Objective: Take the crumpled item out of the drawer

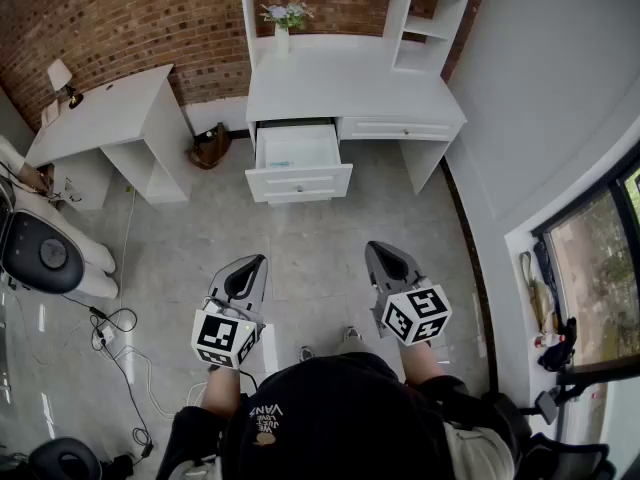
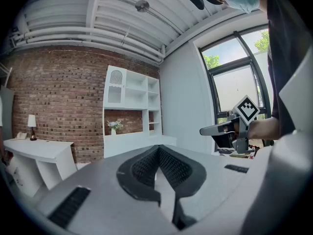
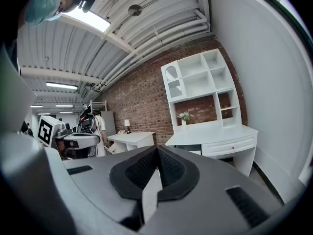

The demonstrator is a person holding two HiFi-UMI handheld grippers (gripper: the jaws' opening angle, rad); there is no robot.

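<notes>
The white desk [image 1: 355, 93] with a hutch stands against the brick wall a few steps ahead. Its left drawer [image 1: 297, 160] is pulled open over the floor. Something pale lies inside, too small to make out as crumpled. My left gripper [image 1: 254, 262] and right gripper [image 1: 379, 249] are held side by side above the grey floor, well short of the drawer. Both are shut with nothing between the pads. The left gripper view shows its closed jaws [image 2: 157, 149] and the right gripper [image 2: 234, 126] beside them. The right gripper view shows its own closed jaws [image 3: 156, 151] pointing toward the desk [image 3: 215, 132].
A second white desk [image 1: 110, 108] with a lamp [image 1: 60, 76] stands at left, a brown bag [image 1: 210, 146] between the desks. A vase of flowers [image 1: 283, 18] sits in the hutch. A chair [image 1: 45, 253] and floor cables [image 1: 115, 333] lie at left, a window [image 1: 590, 268] at right.
</notes>
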